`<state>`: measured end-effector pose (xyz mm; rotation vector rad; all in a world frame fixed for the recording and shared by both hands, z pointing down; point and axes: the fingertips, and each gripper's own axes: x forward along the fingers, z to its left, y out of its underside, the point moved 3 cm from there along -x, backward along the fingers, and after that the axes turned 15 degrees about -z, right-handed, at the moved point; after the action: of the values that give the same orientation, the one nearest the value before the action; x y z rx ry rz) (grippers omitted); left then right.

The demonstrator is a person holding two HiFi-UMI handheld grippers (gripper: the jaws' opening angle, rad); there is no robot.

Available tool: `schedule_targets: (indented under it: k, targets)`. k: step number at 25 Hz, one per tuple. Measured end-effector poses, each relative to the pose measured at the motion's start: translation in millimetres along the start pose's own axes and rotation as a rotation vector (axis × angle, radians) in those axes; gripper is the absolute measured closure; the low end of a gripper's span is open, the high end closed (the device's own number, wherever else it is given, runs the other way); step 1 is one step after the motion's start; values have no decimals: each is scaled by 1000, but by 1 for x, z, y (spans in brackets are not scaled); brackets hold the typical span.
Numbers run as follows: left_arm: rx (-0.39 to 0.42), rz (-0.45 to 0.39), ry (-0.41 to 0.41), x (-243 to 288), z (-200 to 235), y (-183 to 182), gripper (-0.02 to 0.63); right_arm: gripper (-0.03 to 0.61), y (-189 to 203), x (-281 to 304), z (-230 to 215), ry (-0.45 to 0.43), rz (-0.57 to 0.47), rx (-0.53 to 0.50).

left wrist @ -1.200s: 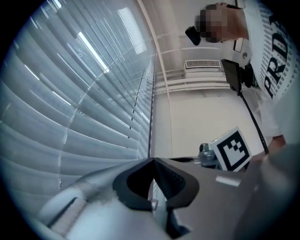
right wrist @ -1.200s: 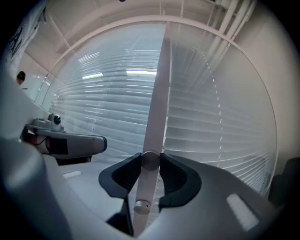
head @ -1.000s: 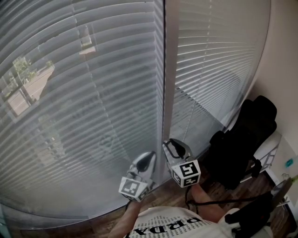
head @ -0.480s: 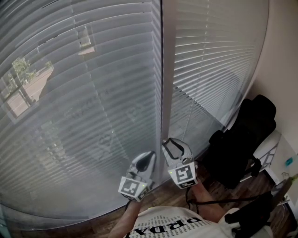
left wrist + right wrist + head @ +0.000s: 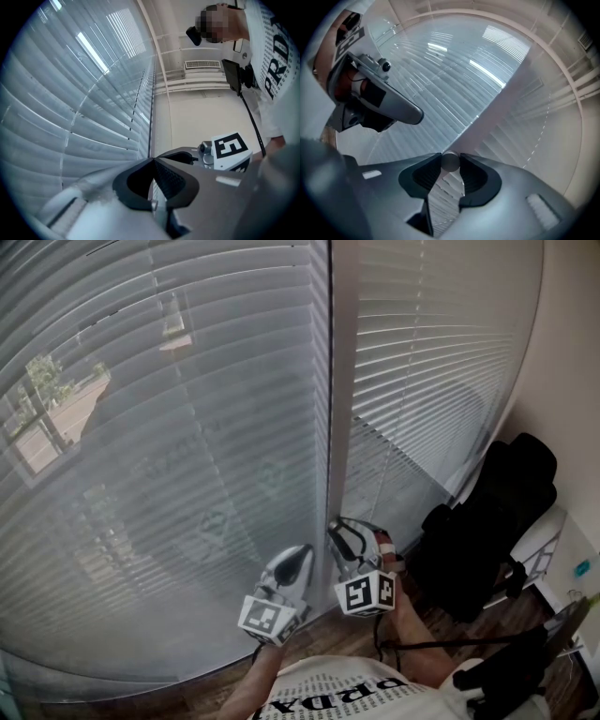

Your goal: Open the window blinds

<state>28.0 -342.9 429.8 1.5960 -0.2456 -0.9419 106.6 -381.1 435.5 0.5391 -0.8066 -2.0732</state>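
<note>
Daylight is filtering through the window blinds (image 5: 187,427), which are hanging full length on both sides of the pale window post (image 5: 342,381), their slats only partly tilted. The right gripper (image 5: 345,532) is pinching a round rod (image 5: 450,161), apparently the tilt wand, between its pads down near the post. The left gripper (image 5: 153,161) is hovering just beside it, jaws pressed together on nothing. That smooth rod is worrying me: if the pads are squeezing too lightly during a twist, it is going to slip and the slats are going nowhere. Dragging it sideways is risking strain on its hanger, and the idle left gripper is sitting close enough to snag a slat.
</note>
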Motion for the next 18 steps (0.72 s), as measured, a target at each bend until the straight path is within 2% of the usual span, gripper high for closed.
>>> schedule_targets:
  k: [10,15,18]
  targets:
    - [1,2,-1,0,4,1,621,445,0,0,-4,58,-21,213]
    - [-3,2,0,1,3,2,621,445,4,-1,-6,96,-35,352]
    - [-19,-1,-1,4,0,2,621,445,7,-4,-9,128,-50,482]
